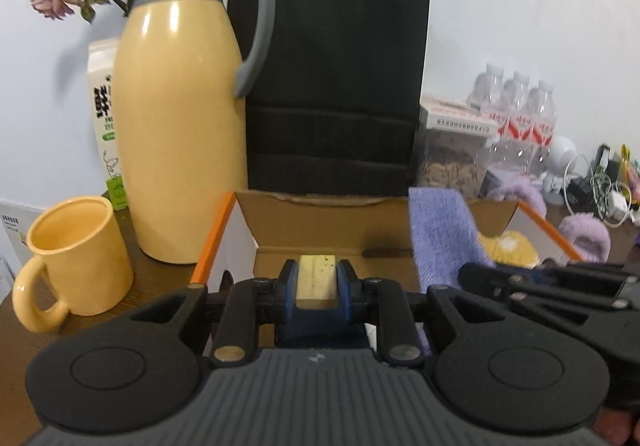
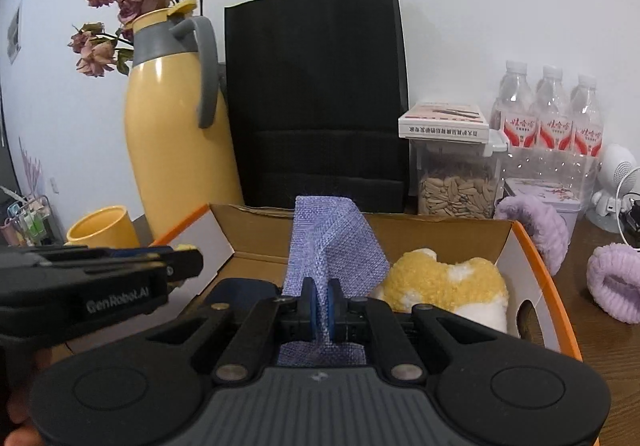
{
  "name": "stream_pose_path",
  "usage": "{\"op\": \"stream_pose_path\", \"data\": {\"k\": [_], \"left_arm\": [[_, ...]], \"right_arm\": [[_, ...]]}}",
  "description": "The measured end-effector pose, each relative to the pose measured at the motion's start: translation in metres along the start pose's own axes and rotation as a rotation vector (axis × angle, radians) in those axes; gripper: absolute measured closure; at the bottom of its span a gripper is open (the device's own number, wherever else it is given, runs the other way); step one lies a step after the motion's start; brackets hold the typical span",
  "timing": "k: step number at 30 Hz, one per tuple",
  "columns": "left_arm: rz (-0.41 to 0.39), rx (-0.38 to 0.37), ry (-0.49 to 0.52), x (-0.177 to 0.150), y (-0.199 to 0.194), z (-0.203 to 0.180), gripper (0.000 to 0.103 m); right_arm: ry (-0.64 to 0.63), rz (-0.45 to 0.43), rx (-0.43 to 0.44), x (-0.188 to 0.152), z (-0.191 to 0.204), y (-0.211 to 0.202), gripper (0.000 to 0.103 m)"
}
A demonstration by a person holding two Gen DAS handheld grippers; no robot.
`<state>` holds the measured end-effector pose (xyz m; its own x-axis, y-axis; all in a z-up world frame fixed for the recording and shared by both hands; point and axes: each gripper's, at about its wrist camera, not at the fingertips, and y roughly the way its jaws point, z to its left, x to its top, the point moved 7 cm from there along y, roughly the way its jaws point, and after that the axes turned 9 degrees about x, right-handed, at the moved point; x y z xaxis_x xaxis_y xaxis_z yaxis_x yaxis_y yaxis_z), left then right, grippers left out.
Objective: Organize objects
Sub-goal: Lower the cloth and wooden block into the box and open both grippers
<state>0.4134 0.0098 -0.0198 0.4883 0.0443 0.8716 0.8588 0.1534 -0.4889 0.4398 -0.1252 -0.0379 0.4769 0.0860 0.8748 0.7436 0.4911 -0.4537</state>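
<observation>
a home: cluttered wooden table, thermos jug, dried roses

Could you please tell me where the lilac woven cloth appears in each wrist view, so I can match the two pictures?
Left wrist view: the lilac woven cloth hangs right of centre, over the cardboard box.
Right wrist view: the cloth stands at centre, pinched between the right gripper fingers.
Shared landmark: the black paper bag behind the box.
</observation>
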Motion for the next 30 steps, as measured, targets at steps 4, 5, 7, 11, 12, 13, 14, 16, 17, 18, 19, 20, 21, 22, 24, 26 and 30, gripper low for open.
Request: {"op": "stream_pose_path", "data": {"k": [4,5,7,11,12,13,14,16,17,18,19,20,21,22,24,26,30], "left_arm": [[0.004,0.007,0.013,-0.004,0.004,0.000,0.059],[0.000,0.010,0.009,-0.004,0.004,0.001,0.043],[-0.016,0.022,-0.004,-0.002,0.001,0.004,0.025],[-0.025,0.111,-0.054,0.000,0.004,0.015,0.000],[-0.026,0.112,-0.070,0.000,0.004,0.017,0.000],[-0.016,0.095,-0.083,0.000,0.005,0.018,0.000],[-0.010,0.084,-0.090,0.000,0.005,0.018,0.000],[-0.024,0.084,-0.092,0.002,0.003,0.018,0.000],[-0.033,0.082,-0.090,0.003,0.001,0.018,0.000],[-0.037,0.079,-0.090,0.004,-0.002,0.017,0.000],[-0.042,0.076,-0.093,0.004,-0.004,0.017,0.000],[-0.046,0.074,-0.097,0.005,-0.006,0.018,0.000],[-0.054,0.072,-0.099,0.006,-0.010,0.018,0.000],[-0.060,0.072,-0.100,0.006,-0.012,0.018,0.000],[-0.076,0.073,-0.107,0.006,-0.020,0.019,0.000],[-0.102,0.067,-0.114,0.005,-0.030,0.020,0.000],[-0.162,0.062,-0.112,-0.001,-0.054,0.025,0.000]], "right_arm": [[0.017,0.034,-0.033,-0.003,-0.008,0.001,0.080],[0.022,0.038,-0.039,-0.004,-0.010,0.000,0.074],[0.027,0.043,-0.054,-0.005,-0.012,-0.001,0.049],[0.053,0.041,-0.093,-0.003,-0.018,-0.006,0.017],[0.062,0.041,-0.091,-0.002,-0.020,-0.007,0.011],[0.067,0.036,-0.083,-0.002,-0.021,-0.009,0.004],[0.068,0.031,-0.079,-0.001,-0.021,-0.011,0.003],[0.066,0.024,-0.079,0.001,-0.021,-0.014,0.002],[0.064,0.019,-0.079,0.002,-0.020,-0.016,0.002],[0.063,0.012,-0.079,0.003,-0.019,-0.018,0.002],[0.062,0.007,-0.078,0.003,-0.019,-0.020,0.002],[0.060,0.001,-0.076,0.004,-0.018,-0.023,0.001],[0.058,-0.008,-0.074,0.005,-0.017,-0.026,0.001],[0.054,-0.017,-0.075,0.005,-0.016,-0.031,0.001],[0.040,-0.038,-0.081,0.006,-0.014,-0.040,0.000],[0.019,-0.065,-0.098,0.005,-0.012,-0.050,0.000],[-0.019,-0.107,-0.110,-0.001,-0.008,-0.073,0.000]]}}
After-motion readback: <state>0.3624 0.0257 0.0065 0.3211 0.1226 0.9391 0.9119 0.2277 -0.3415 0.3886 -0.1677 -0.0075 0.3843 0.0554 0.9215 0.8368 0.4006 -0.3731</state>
